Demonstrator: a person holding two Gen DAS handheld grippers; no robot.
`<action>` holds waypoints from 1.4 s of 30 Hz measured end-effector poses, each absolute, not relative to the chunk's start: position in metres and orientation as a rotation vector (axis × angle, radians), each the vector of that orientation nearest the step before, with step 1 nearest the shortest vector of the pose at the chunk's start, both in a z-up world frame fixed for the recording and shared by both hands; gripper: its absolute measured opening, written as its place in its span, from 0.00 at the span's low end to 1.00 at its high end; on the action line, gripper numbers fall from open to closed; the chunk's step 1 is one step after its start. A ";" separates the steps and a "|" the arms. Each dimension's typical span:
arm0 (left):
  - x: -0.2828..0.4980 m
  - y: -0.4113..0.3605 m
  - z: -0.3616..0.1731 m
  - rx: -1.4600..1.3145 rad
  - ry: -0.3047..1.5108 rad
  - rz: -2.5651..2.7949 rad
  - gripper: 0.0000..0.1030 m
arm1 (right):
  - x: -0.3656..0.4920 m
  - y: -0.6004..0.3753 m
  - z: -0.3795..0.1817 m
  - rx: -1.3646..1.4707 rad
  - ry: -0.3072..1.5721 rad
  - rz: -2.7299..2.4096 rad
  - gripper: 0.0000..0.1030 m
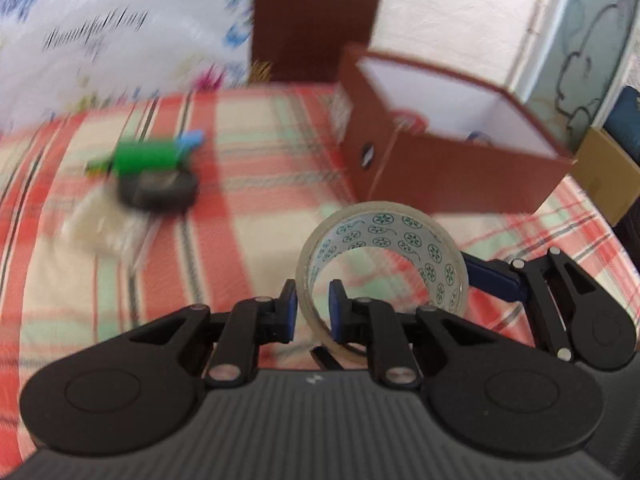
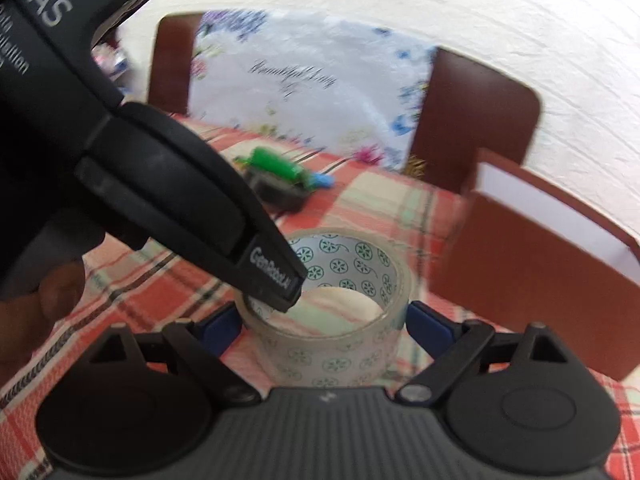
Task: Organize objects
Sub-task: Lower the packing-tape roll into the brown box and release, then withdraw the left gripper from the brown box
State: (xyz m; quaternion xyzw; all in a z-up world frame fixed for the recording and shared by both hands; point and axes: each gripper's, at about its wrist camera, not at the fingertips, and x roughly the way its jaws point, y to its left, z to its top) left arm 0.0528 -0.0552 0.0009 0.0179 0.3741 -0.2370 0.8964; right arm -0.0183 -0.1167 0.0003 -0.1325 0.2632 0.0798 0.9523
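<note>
Left wrist view: left gripper (image 1: 313,306) pinches the wall of the tape roll (image 1: 384,256), box (image 1: 452,160) at one o'clock. Right gripper (image 2: 324,318) straddles it, pads wide. Light, stiff, slick; grip its wall.

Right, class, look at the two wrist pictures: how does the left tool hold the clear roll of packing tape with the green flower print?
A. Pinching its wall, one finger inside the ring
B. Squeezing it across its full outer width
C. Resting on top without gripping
A: the left tool is shut on the wall of the clear roll of packing tape, one finger inside the ring, one outside.
</note>
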 end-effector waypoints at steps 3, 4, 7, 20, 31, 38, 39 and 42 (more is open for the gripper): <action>0.057 -0.085 0.044 0.067 0.650 -0.525 0.17 | -0.019 -0.144 0.030 -0.217 0.422 0.096 0.89; 0.060 -0.096 0.057 0.076 0.612 -0.532 0.18 | -0.018 -0.154 0.042 -0.209 0.370 0.070 0.89; 0.076 -0.127 0.076 0.091 0.543 -0.561 0.19 | -0.007 -0.179 0.069 -0.211 0.246 0.000 0.89; 0.134 -0.192 0.047 0.174 0.590 -0.485 0.38 | 0.070 -0.254 0.053 -0.133 0.274 -0.082 0.98; 0.081 -0.143 0.055 0.116 0.596 -0.452 0.40 | -0.024 -0.257 0.064 0.034 0.255 -0.132 0.98; 0.059 -0.124 0.032 0.116 0.712 -0.388 0.41 | -0.036 -0.250 0.048 0.084 0.359 -0.150 0.93; 0.057 -0.124 0.030 0.122 0.718 -0.381 0.41 | -0.035 -0.251 0.050 0.088 0.362 -0.156 0.92; 0.050 -0.122 0.029 0.142 0.722 -0.356 0.46 | -0.047 -0.256 0.061 0.131 0.344 -0.171 0.93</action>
